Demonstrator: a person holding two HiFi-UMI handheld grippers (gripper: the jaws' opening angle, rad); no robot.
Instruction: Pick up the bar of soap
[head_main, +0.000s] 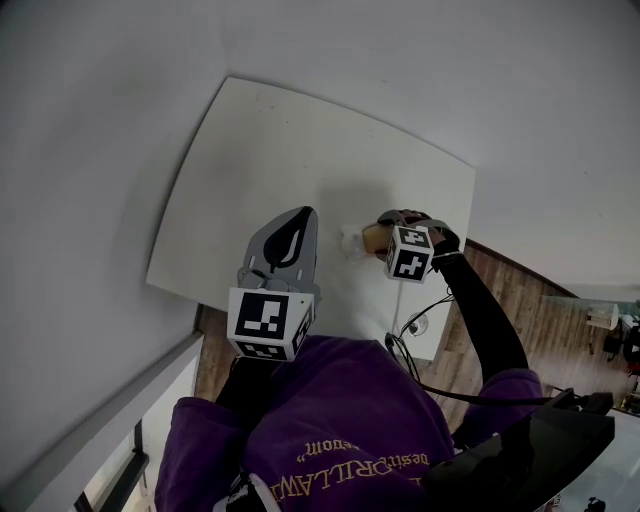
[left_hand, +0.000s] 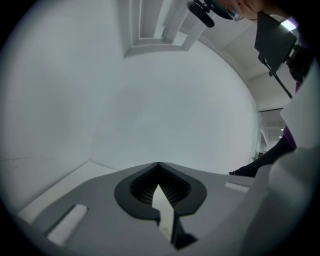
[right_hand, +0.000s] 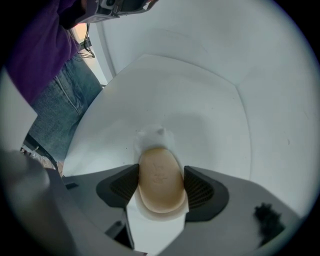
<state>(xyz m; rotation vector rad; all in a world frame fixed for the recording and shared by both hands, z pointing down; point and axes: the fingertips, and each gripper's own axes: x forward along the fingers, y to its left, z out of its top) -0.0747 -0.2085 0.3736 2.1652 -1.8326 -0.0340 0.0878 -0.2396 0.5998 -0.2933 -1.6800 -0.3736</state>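
Note:
The tan oval bar of soap lies on a white dish on the white table. My right gripper straddles it, one dark ribbed pad close against each long side, the jaws spread wide. No firm squeeze shows. In the head view the soap and the dish sit near the table's front right, just ahead of the right gripper. To the left, my left gripper hovers over the table's near edge with its tips together and nothing in them; its jaws meet at a point.
White walls close in behind and beside the table. Wooden floor shows to the right of it. Cables hang by the near right corner. The person's jeans stand close to the table's edge.

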